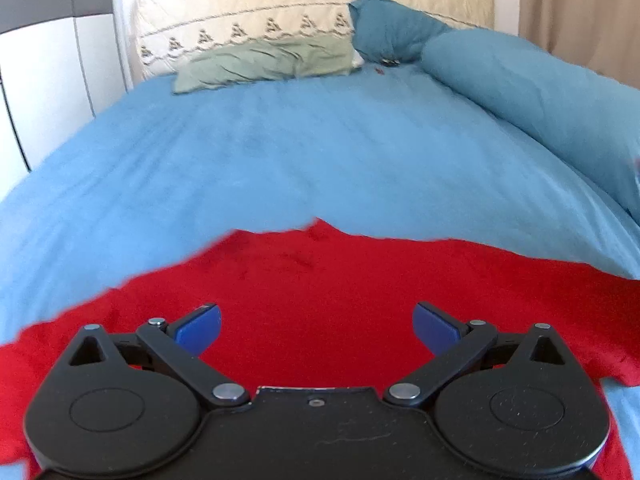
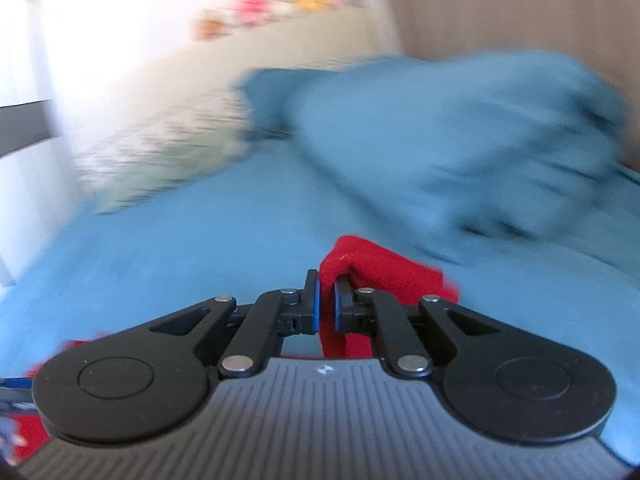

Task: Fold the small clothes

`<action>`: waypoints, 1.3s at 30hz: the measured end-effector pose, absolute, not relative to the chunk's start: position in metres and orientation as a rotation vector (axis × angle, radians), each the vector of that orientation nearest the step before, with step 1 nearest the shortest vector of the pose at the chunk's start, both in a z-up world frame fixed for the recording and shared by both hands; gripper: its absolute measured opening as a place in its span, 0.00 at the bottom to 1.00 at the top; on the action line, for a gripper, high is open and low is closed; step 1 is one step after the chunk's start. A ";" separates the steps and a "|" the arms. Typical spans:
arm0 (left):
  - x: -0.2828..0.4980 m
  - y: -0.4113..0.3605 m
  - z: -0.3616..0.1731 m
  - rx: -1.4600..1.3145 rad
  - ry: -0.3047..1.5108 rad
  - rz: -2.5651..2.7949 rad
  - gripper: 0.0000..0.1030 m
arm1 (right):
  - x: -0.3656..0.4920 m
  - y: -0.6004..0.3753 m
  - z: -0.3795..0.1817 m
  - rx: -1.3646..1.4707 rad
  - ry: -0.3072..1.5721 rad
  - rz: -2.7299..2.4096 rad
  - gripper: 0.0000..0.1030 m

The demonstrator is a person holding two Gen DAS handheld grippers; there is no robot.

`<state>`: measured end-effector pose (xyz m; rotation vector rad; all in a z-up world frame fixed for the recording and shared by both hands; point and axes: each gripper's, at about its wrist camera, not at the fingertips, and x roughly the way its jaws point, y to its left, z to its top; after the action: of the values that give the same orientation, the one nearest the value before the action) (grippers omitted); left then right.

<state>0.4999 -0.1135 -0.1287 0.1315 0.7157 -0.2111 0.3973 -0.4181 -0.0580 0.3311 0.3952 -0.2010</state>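
We are pinching a bunched edge of the red garment (image 2: 376,268) in the right gripper (image 2: 326,300), its fingers clamped on the cloth, while the rest is lying spread on the blue bed (image 1: 280,152). The left gripper (image 1: 316,324) is hanging over the garment with fingers wide apart, gripping nothing. To fold cleanly, we should be carrying the pinched edge straight across, keeping it taut and level.

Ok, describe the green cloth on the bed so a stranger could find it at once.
Start at the blue bedspread and look to its far end, below the cream embroidered pillow. The pale green cloth lies crumpled there, left of the teal pillow. It is the only green item, far from the red garment.
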 end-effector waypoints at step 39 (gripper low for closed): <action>0.509 -0.090 -0.168 -0.037 0.759 -0.377 0.10 | 0.344 -0.319 -0.178 0.104 0.639 0.040 0.97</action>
<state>0.5089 -0.0902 -0.1678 -0.0367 0.7590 -0.3768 0.3444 -0.3191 -0.1781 0.1036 0.6386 0.0402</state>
